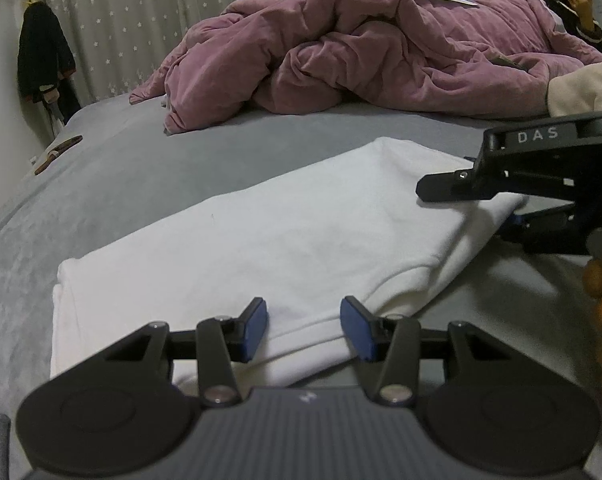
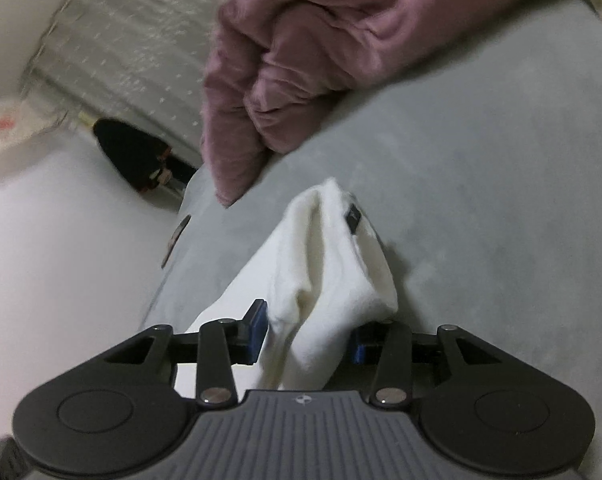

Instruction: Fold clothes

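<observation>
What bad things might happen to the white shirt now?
1. The right gripper has a bunched end of the white shirt between its fingers; if it lifts quickly, the cloth may slip out and the fold could come undone.
2. The left gripper is open over the near edge, holding nothing, so that side might drag along the gray bed and wrinkle.
3. The purple blanket lies close behind; the shirt could land on it.
</observation>
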Demonstrator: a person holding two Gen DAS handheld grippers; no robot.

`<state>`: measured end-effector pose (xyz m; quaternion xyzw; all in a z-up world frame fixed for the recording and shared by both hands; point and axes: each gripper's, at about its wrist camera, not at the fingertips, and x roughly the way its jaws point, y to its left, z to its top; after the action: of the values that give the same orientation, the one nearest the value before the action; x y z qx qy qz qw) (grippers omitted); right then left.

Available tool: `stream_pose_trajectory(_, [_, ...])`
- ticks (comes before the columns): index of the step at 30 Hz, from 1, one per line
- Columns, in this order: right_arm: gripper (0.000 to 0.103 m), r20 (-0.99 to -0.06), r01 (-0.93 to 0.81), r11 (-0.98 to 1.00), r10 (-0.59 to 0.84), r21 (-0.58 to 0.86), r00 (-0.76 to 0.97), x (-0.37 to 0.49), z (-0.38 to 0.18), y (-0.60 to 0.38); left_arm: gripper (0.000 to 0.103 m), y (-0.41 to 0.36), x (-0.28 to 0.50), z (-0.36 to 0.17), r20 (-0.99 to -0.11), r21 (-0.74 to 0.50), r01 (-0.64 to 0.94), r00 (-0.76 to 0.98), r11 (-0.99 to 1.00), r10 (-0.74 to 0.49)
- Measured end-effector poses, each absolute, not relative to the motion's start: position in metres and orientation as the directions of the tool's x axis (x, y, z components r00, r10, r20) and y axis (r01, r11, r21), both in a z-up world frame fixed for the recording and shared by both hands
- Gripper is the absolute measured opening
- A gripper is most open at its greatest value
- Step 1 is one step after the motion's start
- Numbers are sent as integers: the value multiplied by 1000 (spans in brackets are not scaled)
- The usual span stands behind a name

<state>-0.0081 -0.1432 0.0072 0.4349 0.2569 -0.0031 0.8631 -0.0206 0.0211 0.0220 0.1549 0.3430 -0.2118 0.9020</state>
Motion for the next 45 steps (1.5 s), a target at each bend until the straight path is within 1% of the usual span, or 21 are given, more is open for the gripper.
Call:
stream_pose_trajectory(1, [41,-439,230,610,216,758,872,-8,5,-144,43,21,-21,22,-684,136,488,676,862,-275])
stream_pose_trajectory(2, [34,-434,225,620,207,752,877,-7,6,-143,43,21,-21,22,-684,137,488,676,862,-275])
stream_pose_trajectory(3, [23,-428,218,632,198,743,882,-6,8,-142,44,21,-21,22,-683,137,488,676,862,-275])
stream_pose_trajectory(5, [20,-411,179,706,172,685,895,-7,20,-133,44,21,-21,21,-683,137,488,677,862,-275])
stream_pose_trajectory(9, [20,-353,44,888,136,458,926,-13,52,-93,44,23,-18,22,-688,125,494,668,860,-283])
stream_pose_trajectory(10, [20,-341,14,917,134,398,931,-14,58,-83,44,24,-18,22,-691,119,498,662,859,-288])
stream_pose_trajectory(13, [19,-325,-32,959,127,282,937,-17,66,-64,44,31,-12,26,-706,77,515,633,854,-318])
stream_pose_trajectory(16, [19,-329,-28,964,117,263,937,-17,65,-64,44,40,-5,36,-694,80,497,650,864,-309])
stream_pose_trajectory(20, [19,-334,-17,958,116,285,935,-17,62,-70,45,52,5,49,-676,87,471,675,878,-295])
stream_pose_trajectory(23, [19,-332,-19,956,120,292,936,-17,63,-70,46,47,19,51,-657,195,428,725,882,-206])
stream_pose_trajectory(25, [19,-331,-21,953,125,302,935,-18,62,-71,46,44,35,50,-659,227,398,735,889,-160])
stream_pose_trajectory(31, [19,-332,-23,947,135,320,933,-18,62,-74,46,28,82,48,-667,222,357,734,907,-126])
stream_pose_trajectory(33, [19,-332,-24,945,138,325,933,-17,63,-75,45,23,94,42,-674,240,342,732,909,-97])
stream_pose_trajectory(35, [19,-331,-26,944,141,330,933,-17,63,-75,45,20,101,36,-693,232,337,716,912,-88])
stream_pose_trajectory(40, [19,-324,-42,946,152,321,934,-18,65,-74,43,13,106,25,-706,234,343,704,910,-84])
stream_pose_trajectory(43, [19,-321,-50,946,158,320,934,-18,65,-74,42,17,107,25,-713,203,333,695,921,-94])
stream_pose_trajectory(45, [19,-321,-51,946,159,322,934,-18,65,-74,42,17,105,24,-711,204,333,697,920,-95])
